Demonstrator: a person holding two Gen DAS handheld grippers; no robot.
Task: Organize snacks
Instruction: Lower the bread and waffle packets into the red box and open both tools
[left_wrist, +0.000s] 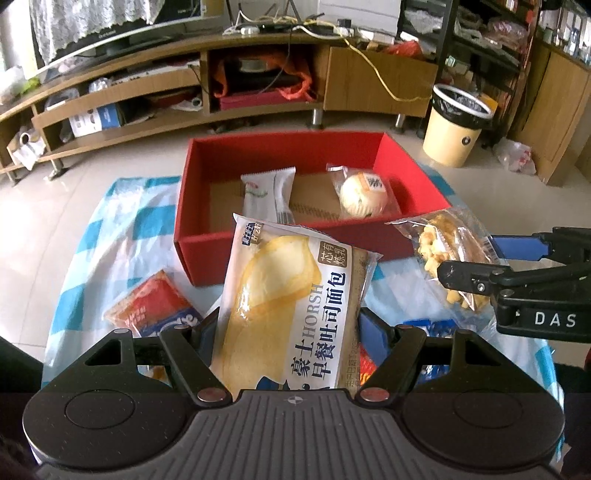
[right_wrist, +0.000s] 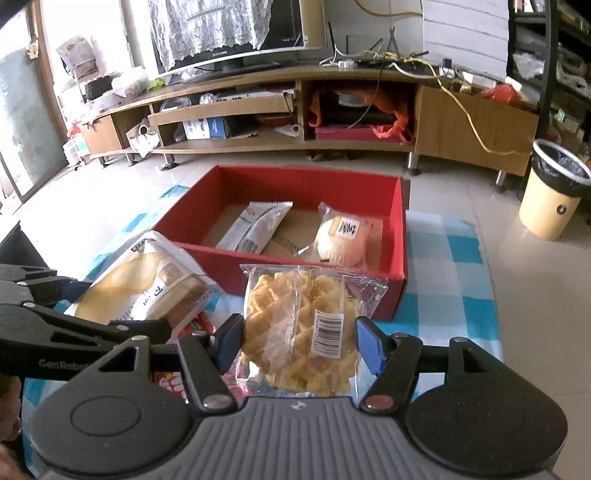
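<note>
My left gripper (left_wrist: 290, 326) is shut on a white and yellow toast bread packet (left_wrist: 291, 295) and holds it in front of the red box (left_wrist: 295, 247). My right gripper (right_wrist: 299, 339) is shut on a clear bag of yellow fried snacks (right_wrist: 299, 332), also just short of the box's near wall (right_wrist: 288, 266). Each gripper shows in the other's view: the right one (left_wrist: 476, 266) with its bag (left_wrist: 450, 251), the left one's packet (right_wrist: 147, 284). Inside the box lie a white wrapped bar (left_wrist: 267, 194) (right_wrist: 255, 227) and a round cake in clear wrap (left_wrist: 362, 194) (right_wrist: 341, 240).
A blue and white checked cloth (left_wrist: 129, 221) covers the table under the box. A red and orange snack packet (left_wrist: 151, 306) lies at left, more packets under the grippers (left_wrist: 424, 328). A TV cabinet (right_wrist: 332, 110) and a yellow bin (left_wrist: 454, 125) stand beyond on the floor.
</note>
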